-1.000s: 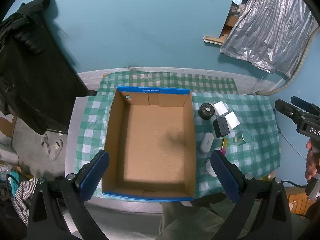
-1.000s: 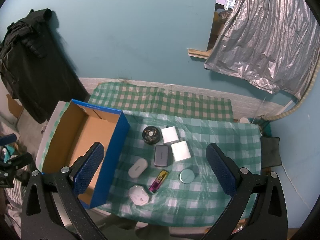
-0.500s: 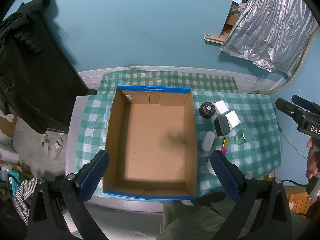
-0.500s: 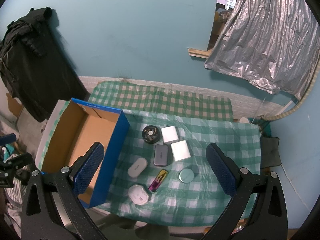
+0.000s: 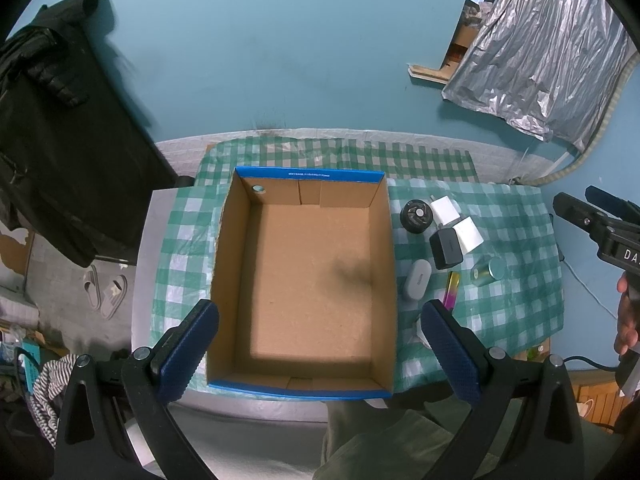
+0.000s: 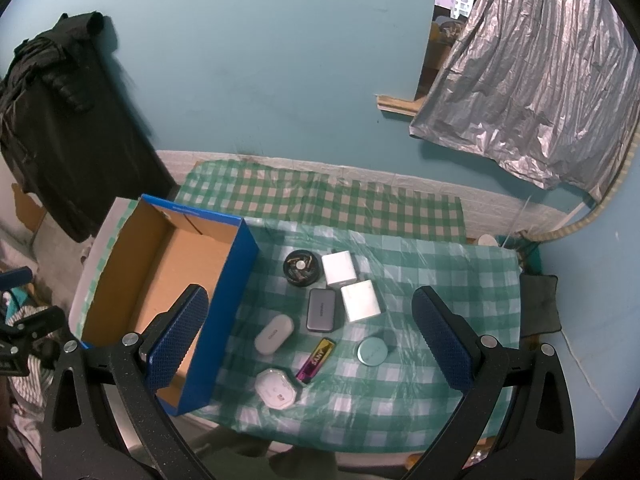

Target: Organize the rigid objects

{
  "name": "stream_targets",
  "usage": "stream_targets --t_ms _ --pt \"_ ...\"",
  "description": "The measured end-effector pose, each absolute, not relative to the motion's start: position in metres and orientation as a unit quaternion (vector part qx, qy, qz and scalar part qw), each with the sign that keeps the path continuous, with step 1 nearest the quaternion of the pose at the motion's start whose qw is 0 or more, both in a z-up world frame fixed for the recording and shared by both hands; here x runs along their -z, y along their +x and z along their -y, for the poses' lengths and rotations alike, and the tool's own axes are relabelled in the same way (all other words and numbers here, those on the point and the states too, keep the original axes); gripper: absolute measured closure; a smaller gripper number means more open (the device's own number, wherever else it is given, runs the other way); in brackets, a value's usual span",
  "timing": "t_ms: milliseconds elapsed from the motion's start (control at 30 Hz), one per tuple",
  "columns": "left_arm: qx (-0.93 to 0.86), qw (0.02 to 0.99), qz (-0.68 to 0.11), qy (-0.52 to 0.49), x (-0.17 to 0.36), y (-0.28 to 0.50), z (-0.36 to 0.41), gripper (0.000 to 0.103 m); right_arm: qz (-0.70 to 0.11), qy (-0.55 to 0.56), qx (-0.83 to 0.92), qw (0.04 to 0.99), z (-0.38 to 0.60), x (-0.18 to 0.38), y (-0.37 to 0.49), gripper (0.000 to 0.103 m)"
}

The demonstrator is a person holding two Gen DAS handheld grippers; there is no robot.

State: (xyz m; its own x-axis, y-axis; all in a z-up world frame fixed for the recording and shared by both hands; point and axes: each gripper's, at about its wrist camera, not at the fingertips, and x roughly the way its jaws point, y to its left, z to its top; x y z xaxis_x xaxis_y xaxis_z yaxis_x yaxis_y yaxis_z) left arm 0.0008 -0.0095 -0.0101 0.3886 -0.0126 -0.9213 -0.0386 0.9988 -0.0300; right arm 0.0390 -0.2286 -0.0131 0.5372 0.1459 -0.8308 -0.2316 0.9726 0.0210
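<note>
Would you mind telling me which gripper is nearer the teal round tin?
Right. The right gripper hovers open above the small items, the teal round tin between its fingers; the left gripper hovers open over the cardboard box.

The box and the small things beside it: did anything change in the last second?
Almost nothing. The left view drifts very slightly; no item was taken or released. Both claws, left and right, remain open above the table, the box stays empty, and the items stay on the cloth.

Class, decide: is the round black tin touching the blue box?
Apart. The right wrist view shows checked cloth between the round black tin and the blue box.
</note>
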Motion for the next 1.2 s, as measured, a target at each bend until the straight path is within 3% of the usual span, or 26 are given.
stream_targets --t_ms 1200 --pt "-0.039 0.819 -0.572 -0.004 0.027 0.008 -0.033 0.001 -0.506 -0.043 -0.125 0.852 0.243 0.041 0.052 0.002"
